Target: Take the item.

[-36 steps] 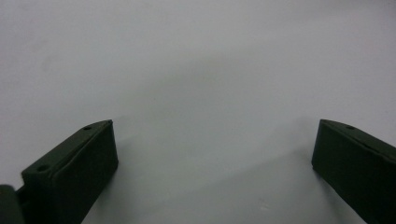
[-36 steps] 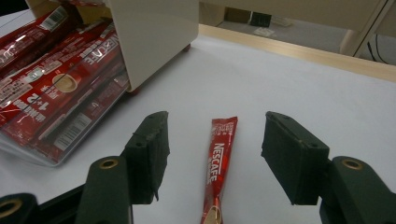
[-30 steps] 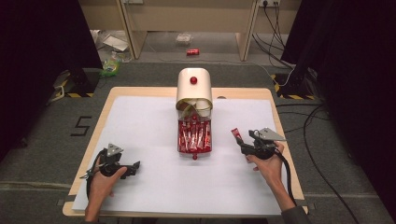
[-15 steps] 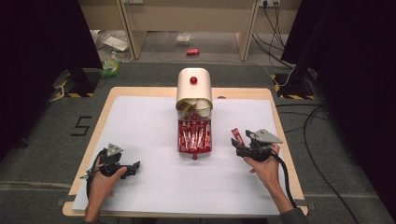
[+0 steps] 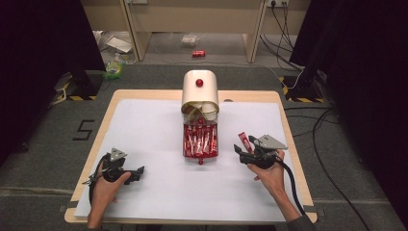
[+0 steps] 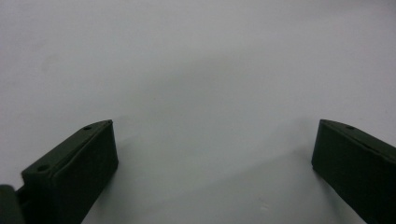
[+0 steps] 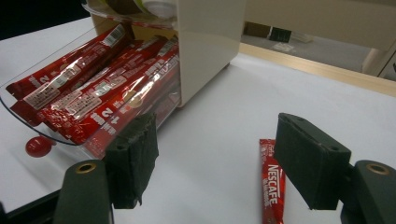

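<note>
Even overhead light, dark surroundings, soft blurry close-ups, faint shadows

Red can [image 5: 198, 53] on floor behind table; green wrapper [image 5: 114, 70] at left.

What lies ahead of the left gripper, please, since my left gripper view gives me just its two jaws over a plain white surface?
Observer: In the high view, a cream dispenser box stands at the middle of the table, with a clear drawer of red sachets pulled out toward the person.
Operator: Thank you. Where is the right gripper?
Observer: The right gripper sits just right of that drawer, jaws open.
Operator: Is it holding anything?
Observer: No. The right gripper view shows one red Nescafe sachet lying flat on the white sheet beside the inner face of one jaw, with neither pad pressing on it.
</note>
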`<control>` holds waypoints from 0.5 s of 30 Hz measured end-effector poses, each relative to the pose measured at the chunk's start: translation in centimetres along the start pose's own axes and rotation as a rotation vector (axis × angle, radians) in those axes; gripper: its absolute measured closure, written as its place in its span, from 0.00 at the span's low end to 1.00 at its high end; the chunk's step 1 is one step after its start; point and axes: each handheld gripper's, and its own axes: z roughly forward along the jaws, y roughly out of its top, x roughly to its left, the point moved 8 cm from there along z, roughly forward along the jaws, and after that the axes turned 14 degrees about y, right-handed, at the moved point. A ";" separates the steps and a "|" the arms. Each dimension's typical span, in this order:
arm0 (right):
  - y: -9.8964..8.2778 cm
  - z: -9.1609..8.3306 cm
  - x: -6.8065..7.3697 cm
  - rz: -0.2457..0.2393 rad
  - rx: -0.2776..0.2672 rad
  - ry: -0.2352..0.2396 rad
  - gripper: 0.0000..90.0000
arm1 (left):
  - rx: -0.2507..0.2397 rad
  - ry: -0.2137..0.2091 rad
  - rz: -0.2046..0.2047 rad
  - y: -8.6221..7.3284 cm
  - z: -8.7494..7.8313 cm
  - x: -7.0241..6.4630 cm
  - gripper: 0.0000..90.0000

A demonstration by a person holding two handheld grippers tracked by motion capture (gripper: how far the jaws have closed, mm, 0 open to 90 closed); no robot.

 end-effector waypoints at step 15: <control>-0.1 0.6 1.3 -0.012 -0.003 0.036 0.33 | 0.000 0.000 0.000 0.0 0.0 0.0 0.00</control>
